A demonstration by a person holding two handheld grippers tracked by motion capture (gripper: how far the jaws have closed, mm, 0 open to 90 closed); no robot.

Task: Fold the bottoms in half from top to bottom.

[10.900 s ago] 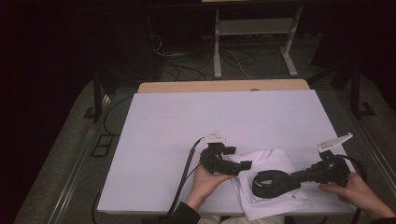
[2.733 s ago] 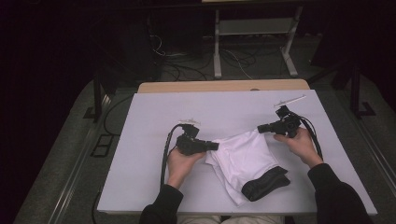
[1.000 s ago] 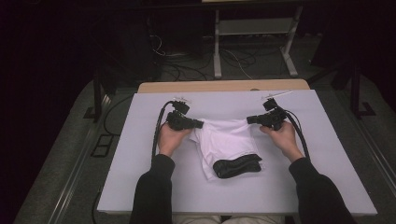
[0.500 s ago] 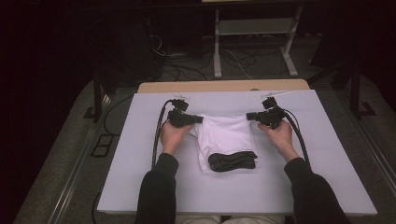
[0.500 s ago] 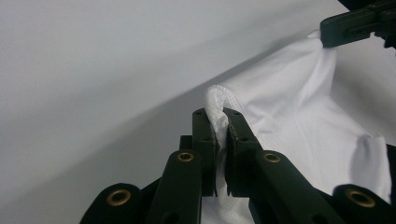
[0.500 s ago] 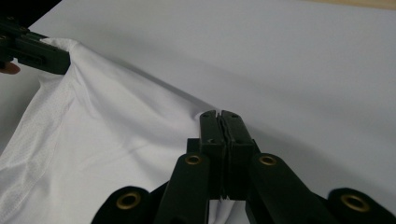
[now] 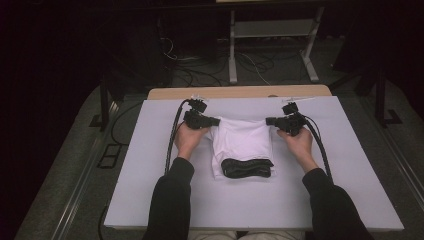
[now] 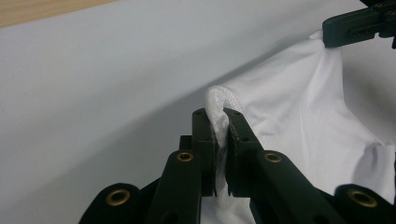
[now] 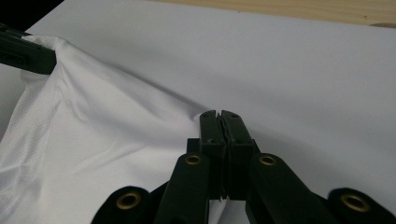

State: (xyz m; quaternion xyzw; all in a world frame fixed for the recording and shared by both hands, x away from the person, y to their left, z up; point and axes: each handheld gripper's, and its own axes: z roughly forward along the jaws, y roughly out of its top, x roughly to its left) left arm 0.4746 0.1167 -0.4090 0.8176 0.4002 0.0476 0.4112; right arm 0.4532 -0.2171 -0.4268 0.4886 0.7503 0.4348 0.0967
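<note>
A white garment (image 7: pixel 242 141) with a black band (image 7: pixel 247 167) at its near end lies on the white table (image 7: pixel 150 170). My left gripper (image 7: pixel 216 121) is shut on the garment's far left corner; in the left gripper view a fold of white cloth (image 8: pixel 219 109) bulges out between the jaws of that gripper (image 8: pixel 218 122). My right gripper (image 7: pixel 269 121) is shut on the far right corner, and in the right gripper view the cloth (image 9: pixel 116 140) runs into the closed jaws of this gripper (image 9: pixel 219 115). The far edge is stretched between the two grippers.
A wooden strip (image 7: pixel 240 92) runs along the table's far edge. Beyond it stand a white metal frame (image 7: pixel 270 45) and cables on the dark floor. Black cables (image 7: pixel 175 135) trail from both grippers. White table surface lies around the garment.
Both hands have carried the garment a little farther up the table, and the black band has followed. The grips have not changed.
</note>
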